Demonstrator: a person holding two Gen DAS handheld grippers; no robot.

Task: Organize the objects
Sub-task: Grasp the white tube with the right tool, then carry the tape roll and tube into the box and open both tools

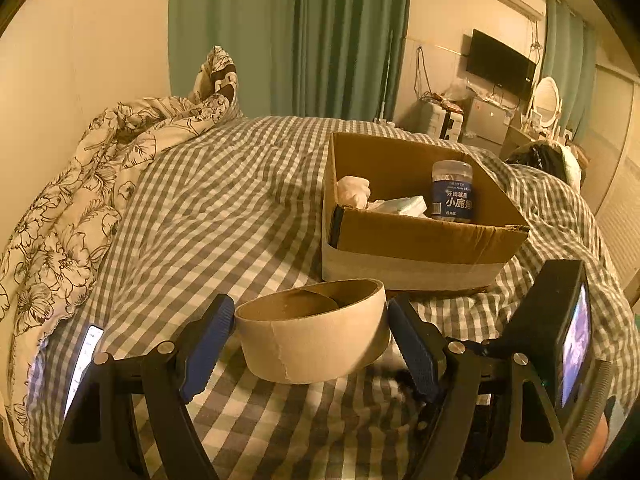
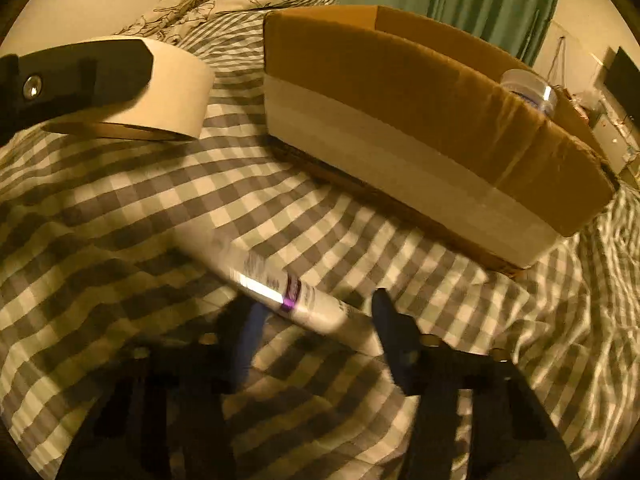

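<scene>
A wide roll of beige tape [image 1: 316,332] sits between the blue pads of my left gripper [image 1: 310,332], lifted a little above the checked bedspread; the pads press its sides. It also shows in the right wrist view [image 2: 168,92] with a left finger [image 2: 80,76] across it. An open cardboard box [image 1: 416,240] stands just beyond, holding a blue-labelled jar [image 1: 452,192], crumpled white tissue [image 1: 354,190] and a pale packet [image 1: 404,205]. My right gripper [image 2: 316,320] is open, its blurred fingers either side of a white tube [image 2: 288,294] lying on the bedspread in front of the box [image 2: 400,128].
A floral duvet [image 1: 80,216] is heaped along the left wall. A lit phone [image 1: 84,360] lies at the bed's left edge. Green curtains [image 1: 292,36], a wall television [image 1: 500,64] and a cluttered desk [image 1: 460,112] stand beyond the bed.
</scene>
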